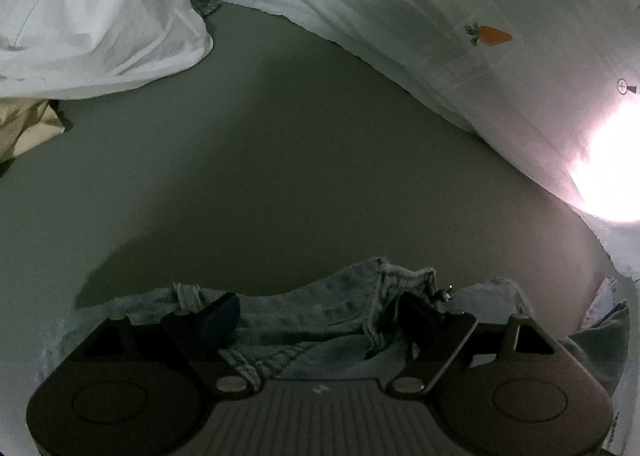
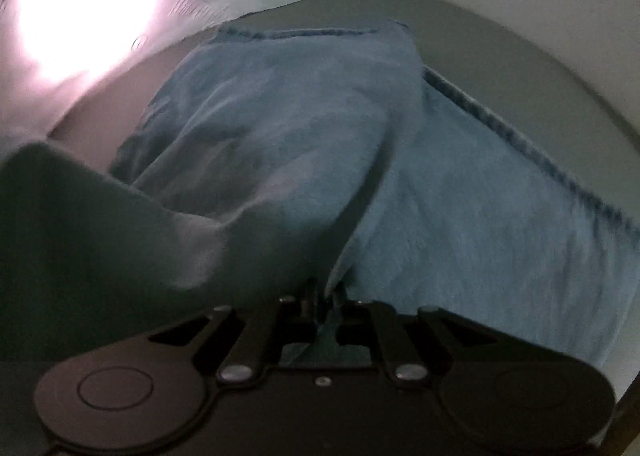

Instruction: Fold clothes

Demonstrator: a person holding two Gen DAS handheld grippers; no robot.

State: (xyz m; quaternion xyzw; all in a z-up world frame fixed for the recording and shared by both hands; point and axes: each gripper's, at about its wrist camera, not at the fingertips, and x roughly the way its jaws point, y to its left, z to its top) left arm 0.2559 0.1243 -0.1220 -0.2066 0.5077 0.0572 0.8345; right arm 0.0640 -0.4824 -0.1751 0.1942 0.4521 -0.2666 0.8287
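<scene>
On the far left of the left wrist view lies one white pillow (image 1: 92, 12) with a scrap of beige cloth (image 1: 24, 124) below it, both pushed well clear of the grey bed surface (image 1: 280, 144), probably to leave room for folding. Further right, one white sheet (image 1: 440, 16), printed with a single carrot (image 1: 489, 35), is bunched along the back edge for the same reason. Low in that view the left gripper (image 1: 320, 316) stands wide apart, its two fingers straddling the waistband end of the jeans (image 1: 320, 320) without pinching it; it seems poised to take hold of the band. In the right wrist view, a bright glare (image 2: 84, 4) washes out the upper left. The jeans (image 2: 280, 128) spread across the bed, one leg doubled over the other, so two layers show. At the bottom centre the right gripper (image 2: 324, 296) is drawn fully together on a thin fold of the denim, apparently to lift or drag that edge over into the next fold. Count: one pair of jeans, two grippers, one pillow, one sheet. The fold looks only partly done.
</scene>
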